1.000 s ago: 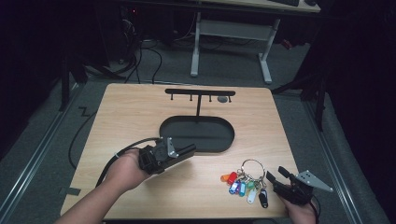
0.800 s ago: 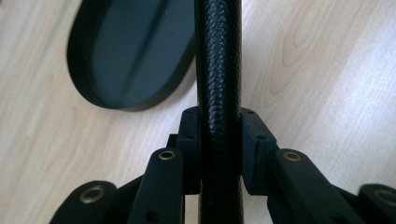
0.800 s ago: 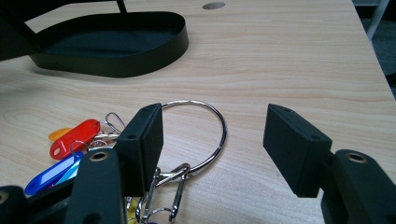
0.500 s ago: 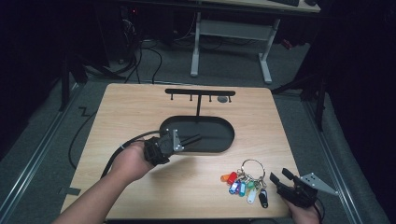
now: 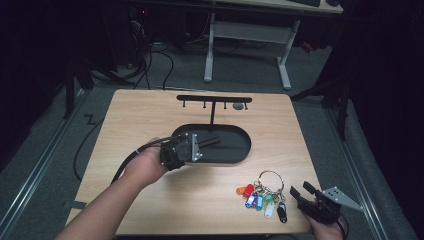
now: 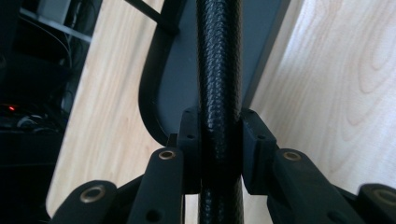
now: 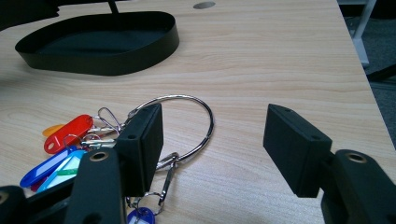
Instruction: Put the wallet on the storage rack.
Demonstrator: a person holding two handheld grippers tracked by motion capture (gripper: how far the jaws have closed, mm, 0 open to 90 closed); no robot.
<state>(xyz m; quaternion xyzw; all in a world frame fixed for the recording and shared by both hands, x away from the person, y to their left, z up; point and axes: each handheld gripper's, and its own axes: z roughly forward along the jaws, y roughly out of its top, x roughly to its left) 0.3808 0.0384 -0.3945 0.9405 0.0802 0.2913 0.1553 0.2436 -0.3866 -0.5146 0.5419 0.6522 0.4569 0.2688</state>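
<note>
Left gripper (image 5: 212, 141): jaws clamped on the black oval metal tray's rim (image 6: 218, 70) | Right gripper (image 7: 212, 140): jaws wide apart, holding nothing, near table edge | Steel key ring with coloured plastic tags (image 7: 187, 122): on wooden table (image 5: 150, 115), just beside right gripper.

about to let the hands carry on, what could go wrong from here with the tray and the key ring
1. The left tool pinches only the thin rim of the black tray; a lift from one edge could tilt the tray or let it slip.
2. The tray carries a tall hook stand, which may tip if it tilts.
3. The right tool is open beside the key ring, one jaw over it; closing may push the ring away, not catch it.
</note>
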